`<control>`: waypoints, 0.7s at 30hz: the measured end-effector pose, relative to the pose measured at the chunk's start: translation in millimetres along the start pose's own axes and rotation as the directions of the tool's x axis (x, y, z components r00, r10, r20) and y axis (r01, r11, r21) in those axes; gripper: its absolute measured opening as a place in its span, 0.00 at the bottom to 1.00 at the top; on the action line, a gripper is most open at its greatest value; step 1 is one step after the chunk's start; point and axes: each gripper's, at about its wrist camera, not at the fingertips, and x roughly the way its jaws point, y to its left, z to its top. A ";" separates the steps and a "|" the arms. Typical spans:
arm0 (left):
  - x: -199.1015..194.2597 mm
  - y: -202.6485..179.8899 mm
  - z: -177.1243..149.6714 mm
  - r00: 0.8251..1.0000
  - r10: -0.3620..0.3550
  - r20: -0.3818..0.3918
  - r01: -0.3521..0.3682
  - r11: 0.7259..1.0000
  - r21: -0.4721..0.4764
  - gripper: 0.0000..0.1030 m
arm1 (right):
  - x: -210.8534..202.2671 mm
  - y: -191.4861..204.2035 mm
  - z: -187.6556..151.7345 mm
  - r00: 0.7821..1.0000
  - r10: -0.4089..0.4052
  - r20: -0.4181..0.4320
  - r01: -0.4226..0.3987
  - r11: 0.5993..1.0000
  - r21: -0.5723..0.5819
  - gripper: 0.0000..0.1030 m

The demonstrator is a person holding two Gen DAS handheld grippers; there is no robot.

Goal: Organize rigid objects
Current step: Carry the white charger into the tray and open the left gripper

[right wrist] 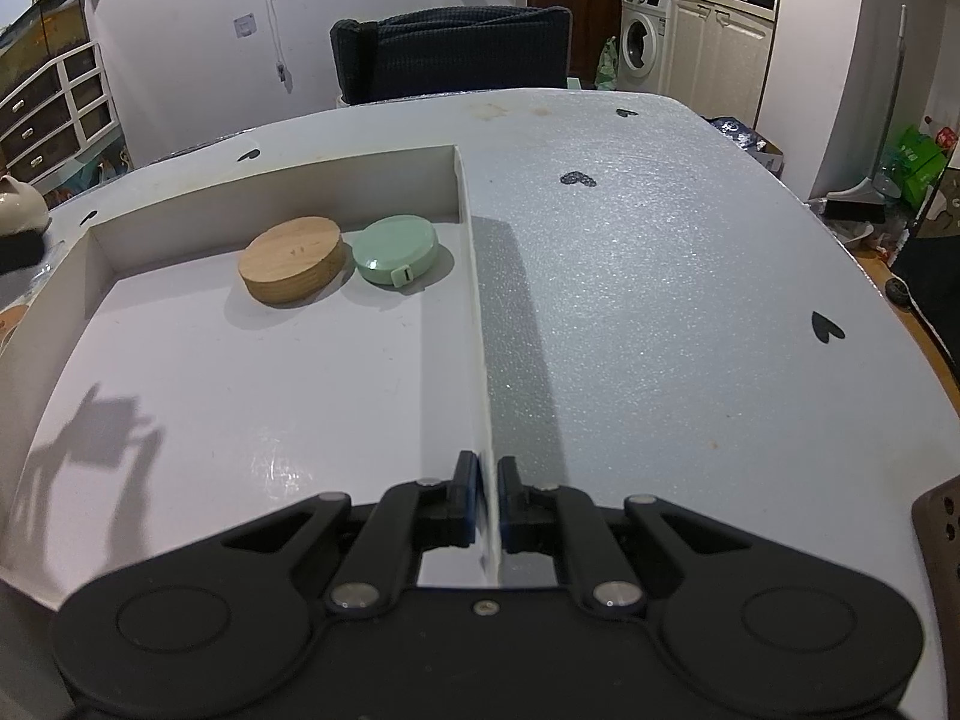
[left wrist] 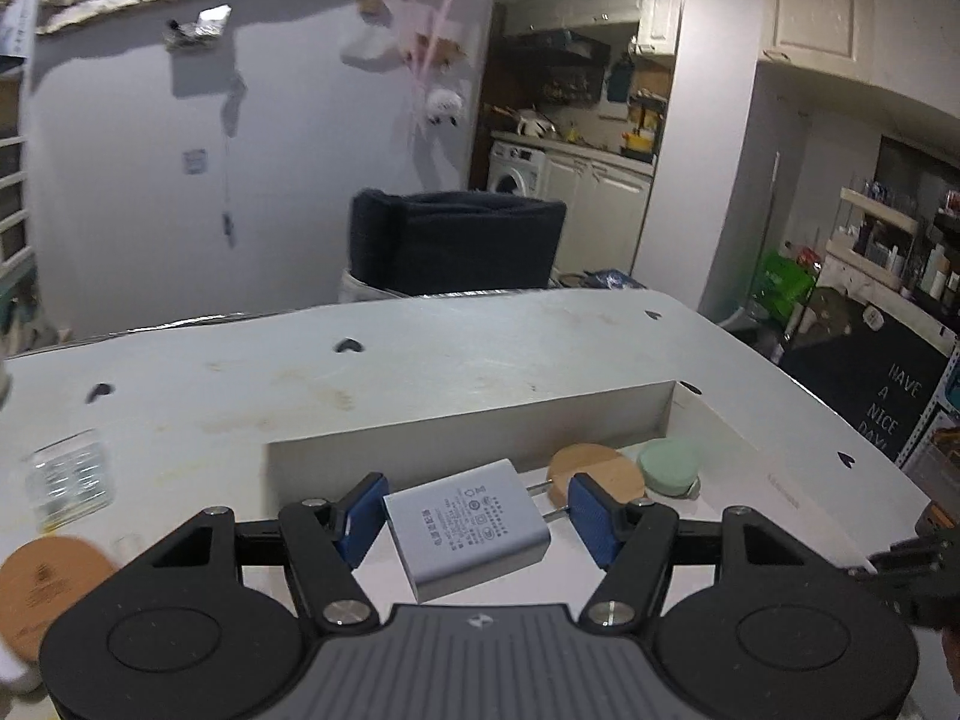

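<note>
While the right gripper (right wrist: pixel 487 510) pinches the box (right wrist: pixel 474 276) wall, the left gripper (left wrist: pixel 474 516), clamping the charger (left wrist: pixel 465 531), should release low beside the 2 discs.

Grey charger (left wrist: pixel 468 534); mint-green tape measure (right wrist: pixel 394 248); blue fingers (left wrist: pixel 360 516).

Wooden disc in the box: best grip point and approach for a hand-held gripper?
Take the wooden disc across its curved edge, coming from above. It lies flat on the box floor. The mint tape measure sits close on its right and the back wall is near behind, so set the fingers on the near and far edges rather than left and right.
</note>
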 end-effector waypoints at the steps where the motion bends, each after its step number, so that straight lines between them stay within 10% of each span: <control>1: 8.4 -2.2 3.4 1.000 0.003 -0.013 -0.004 1.000 -0.008 0.64 | -0.2 0.0 -0.1 1.000 0.000 -0.001 0.000 1.000 0.002 0.07; 21: 111.2 -19.2 6.8 0.983 0.045 -0.177 -0.038 0.998 0.046 0.65 | -0.6 -5.3 -1.5 1.000 0.021 0.005 -0.021 1.000 0.006 0.06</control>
